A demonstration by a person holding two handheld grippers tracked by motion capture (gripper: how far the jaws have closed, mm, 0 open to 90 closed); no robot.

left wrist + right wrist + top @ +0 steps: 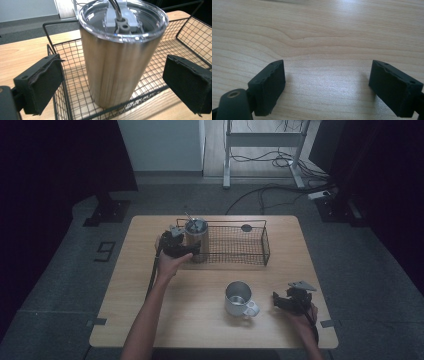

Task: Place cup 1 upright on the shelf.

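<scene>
A steel tumbler (196, 240) with a clear lid and a straw stands upright in the left end of a black wire basket (265, 245). My left gripper (187, 247) is at the tumbler's near side, open. In the left gripper view the tumbler (117, 62) stands between the two pads (40, 82), with a gap on either side. A metal mug (239, 299) with a handle sits on the table's front half. Right of it my right gripper (282, 301) rests low over the wood, open, with nothing between its jaws (327, 82).
The basket's wire wall (57, 100) runs under the left jaws. A small dark round object (246, 227) lies at the basket's far side. The wooden table (150, 310) ends close behind the right hand. A desk frame and cables stand on the floor beyond.
</scene>
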